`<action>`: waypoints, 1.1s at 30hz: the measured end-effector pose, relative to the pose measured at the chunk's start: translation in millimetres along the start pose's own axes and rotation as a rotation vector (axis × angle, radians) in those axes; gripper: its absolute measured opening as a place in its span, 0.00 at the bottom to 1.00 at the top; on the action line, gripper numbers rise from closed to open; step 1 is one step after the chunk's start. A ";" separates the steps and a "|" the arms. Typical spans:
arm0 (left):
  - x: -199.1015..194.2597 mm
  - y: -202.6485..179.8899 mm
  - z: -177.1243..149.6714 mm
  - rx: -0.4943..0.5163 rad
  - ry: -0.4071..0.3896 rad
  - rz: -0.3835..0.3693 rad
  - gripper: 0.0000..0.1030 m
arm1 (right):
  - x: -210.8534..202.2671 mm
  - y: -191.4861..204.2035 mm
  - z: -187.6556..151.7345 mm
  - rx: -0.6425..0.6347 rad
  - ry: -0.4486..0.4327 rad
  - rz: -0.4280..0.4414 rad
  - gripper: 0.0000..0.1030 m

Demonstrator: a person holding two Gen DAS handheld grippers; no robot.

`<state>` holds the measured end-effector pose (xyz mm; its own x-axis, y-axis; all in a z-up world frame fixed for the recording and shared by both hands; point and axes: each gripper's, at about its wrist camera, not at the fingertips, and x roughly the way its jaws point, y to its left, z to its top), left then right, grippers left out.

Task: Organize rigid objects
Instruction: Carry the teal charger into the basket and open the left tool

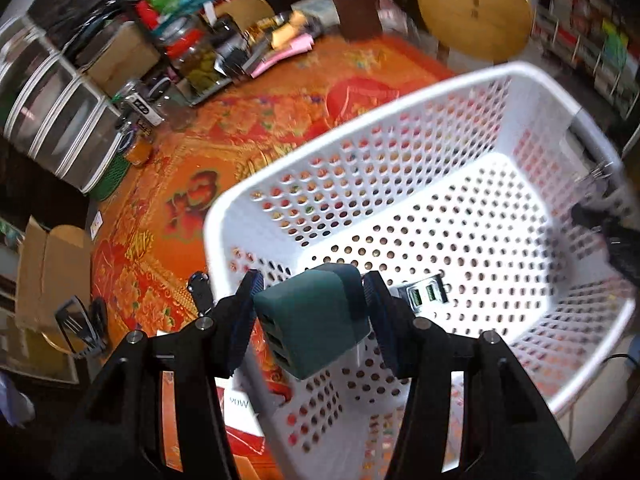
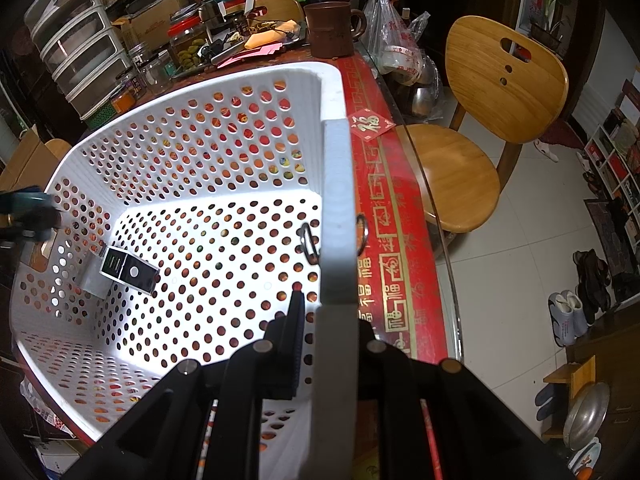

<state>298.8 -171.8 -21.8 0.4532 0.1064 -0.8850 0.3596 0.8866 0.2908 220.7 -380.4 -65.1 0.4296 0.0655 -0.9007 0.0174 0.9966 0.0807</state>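
Closest to me, the left gripper (image 1: 310, 312) is clenched on a dark teal charger block (image 1: 316, 316), which hangs over the near rim of the white basket (image 1: 360, 128), not yet inside. Just beyond it, a black charger (image 1: 426, 294) with green ports already lies on the basket floor. Across the basket, the right gripper (image 2: 328, 312) is clamped tight on the far rim, steadying it. Farther back stand jars, drawers, a brown mug (image 2: 332, 30) and a wooden chair (image 2: 500, 84).

If the block is let go too early it could strike the rim and tumble onto the orange tablecloth (image 1: 280, 120); dropped from this height, it might knock the black charger.

Readable writing: "90W" on a white card (image 1: 240, 404) under the left gripper, and a red paper square (image 2: 370, 124) bearing a gold "福".
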 end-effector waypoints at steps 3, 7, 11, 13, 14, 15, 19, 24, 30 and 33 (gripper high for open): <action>16.5 -6.9 8.3 0.010 0.032 0.024 0.48 | 0.5 1.3 0.5 -0.003 0.002 -0.001 0.12; 30.4 -13.3 14.8 0.025 0.061 0.040 0.49 | 1.1 2.2 0.4 -0.005 0.002 -0.001 0.12; 40.5 -19.3 19.0 0.032 0.070 0.047 0.49 | 1.7 2.1 -0.4 -0.007 0.004 -0.001 0.12; 47.7 -17.4 22.0 0.028 0.074 0.045 0.49 | 1.7 2.5 -0.3 -0.006 0.003 -0.001 0.12; 48.0 -16.3 21.5 0.029 0.071 0.041 0.49 | 1.7 2.2 -0.4 -0.007 0.003 -0.001 0.12; 47.1 -15.9 21.0 0.028 0.063 0.033 0.51 | 1.7 2.1 -0.4 -0.007 0.004 -0.001 0.12; 34.1 -6.6 18.1 0.005 0.002 0.032 0.76 | 1.8 2.6 -0.3 -0.006 0.003 -0.001 0.12; 3.3 7.4 9.7 -0.006 -0.084 0.060 0.84 | 2.4 3.3 -0.5 -0.007 0.006 -0.004 0.12; -33.7 33.4 -7.7 -0.045 -0.176 0.089 0.94 | 3.3 3.5 -1.0 -0.005 0.005 -0.004 0.12; -51.0 45.2 -20.4 -0.062 -0.228 0.134 0.94 | 3.4 4.2 -1.2 -0.006 0.004 -0.005 0.12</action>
<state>275.3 -128.0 29.0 0.6682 0.1271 -0.7331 0.2364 0.8980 0.3712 221.1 -375.9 -68.3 0.4255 0.0612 -0.9029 0.0142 0.9971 0.0742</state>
